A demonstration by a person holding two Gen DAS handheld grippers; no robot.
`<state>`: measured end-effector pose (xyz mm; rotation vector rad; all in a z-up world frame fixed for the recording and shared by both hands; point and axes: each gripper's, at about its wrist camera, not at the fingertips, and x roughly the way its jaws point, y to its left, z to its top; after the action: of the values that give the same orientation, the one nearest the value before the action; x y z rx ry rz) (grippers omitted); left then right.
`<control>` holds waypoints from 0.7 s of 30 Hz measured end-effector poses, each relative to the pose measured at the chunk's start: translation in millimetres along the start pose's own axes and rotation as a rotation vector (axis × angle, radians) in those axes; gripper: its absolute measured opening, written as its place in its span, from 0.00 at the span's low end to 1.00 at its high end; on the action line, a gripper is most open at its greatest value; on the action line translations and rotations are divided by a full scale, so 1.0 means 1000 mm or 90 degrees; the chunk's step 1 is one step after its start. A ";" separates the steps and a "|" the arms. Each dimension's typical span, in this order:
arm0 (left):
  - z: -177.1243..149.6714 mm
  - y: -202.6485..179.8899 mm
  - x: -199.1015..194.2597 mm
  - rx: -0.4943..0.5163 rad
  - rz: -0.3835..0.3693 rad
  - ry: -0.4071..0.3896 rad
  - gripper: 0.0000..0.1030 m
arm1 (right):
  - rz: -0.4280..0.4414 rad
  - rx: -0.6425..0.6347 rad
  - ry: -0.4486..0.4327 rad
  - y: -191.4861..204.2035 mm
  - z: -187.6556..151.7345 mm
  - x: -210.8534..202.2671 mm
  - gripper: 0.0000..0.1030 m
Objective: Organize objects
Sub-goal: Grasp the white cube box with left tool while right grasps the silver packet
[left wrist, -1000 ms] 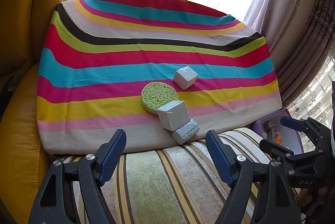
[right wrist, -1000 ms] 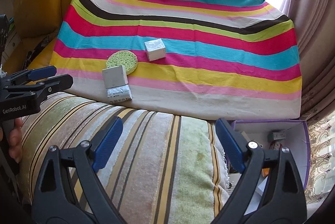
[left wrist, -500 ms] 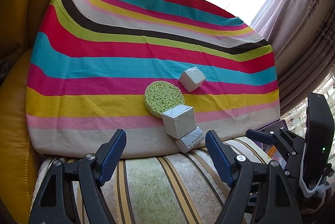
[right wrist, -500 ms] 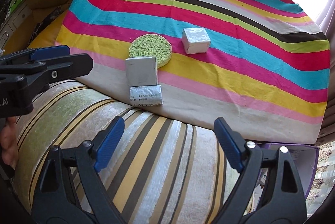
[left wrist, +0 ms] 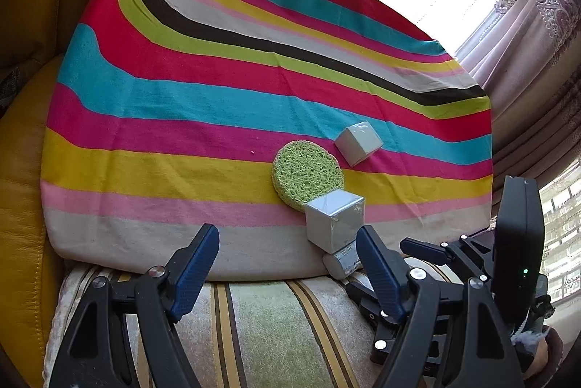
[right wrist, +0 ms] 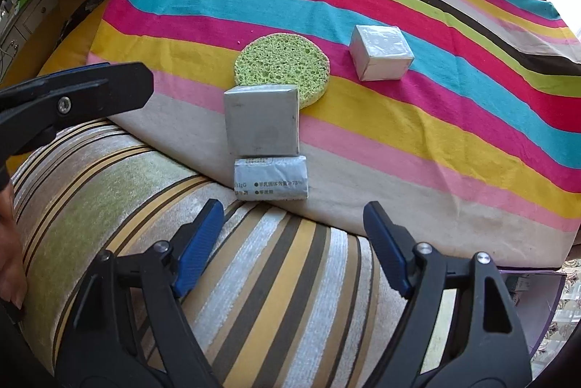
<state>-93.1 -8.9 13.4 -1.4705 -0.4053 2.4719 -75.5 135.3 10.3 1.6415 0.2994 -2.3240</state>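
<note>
On a striped cloth [left wrist: 181, 97] lie a round green sponge [left wrist: 307, 174] [right wrist: 281, 61], a silver box [left wrist: 358, 143] [right wrist: 381, 52] beyond it, and a nearer silver box [left wrist: 334, 221] [right wrist: 261, 125] overlapping the sponge's front edge. A small printed silver packet [left wrist: 343, 264] [right wrist: 270, 183] lies against that box at the cloth's hem. My right gripper [right wrist: 294, 217] hovers just short of the packet, its jaws closing with nothing between them. My left gripper [left wrist: 287, 242] stands open and empty, left of the near box.
The cloth rests on a striped cushion [right wrist: 272, 297] of a yellow leather sofa [left wrist: 21, 206]. A purple box [right wrist: 537, 308] with small items sits past the cushion's right end. Curtains [left wrist: 537, 43] hang at the right. A hand [right wrist: 11, 261] holds the left gripper [right wrist: 72, 97].
Both grippers have come down and closer to the objects. The right gripper has tipped downward over the packet, and its jaws have narrowed a little. The objects have not moved.
</note>
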 end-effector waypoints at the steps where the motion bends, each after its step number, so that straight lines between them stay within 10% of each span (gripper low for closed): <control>1: 0.000 0.001 0.001 -0.001 0.000 0.001 0.76 | 0.001 -0.002 0.002 0.001 0.002 0.002 0.78; 21: 0.000 -0.006 0.022 0.002 0.004 0.036 0.76 | 0.005 0.003 0.025 -0.005 0.005 0.026 0.48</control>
<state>-103.4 4.6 -2.4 -1.5380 -0.3877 2.4281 -90.2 135.6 -12.2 1.6895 0.2961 -2.2906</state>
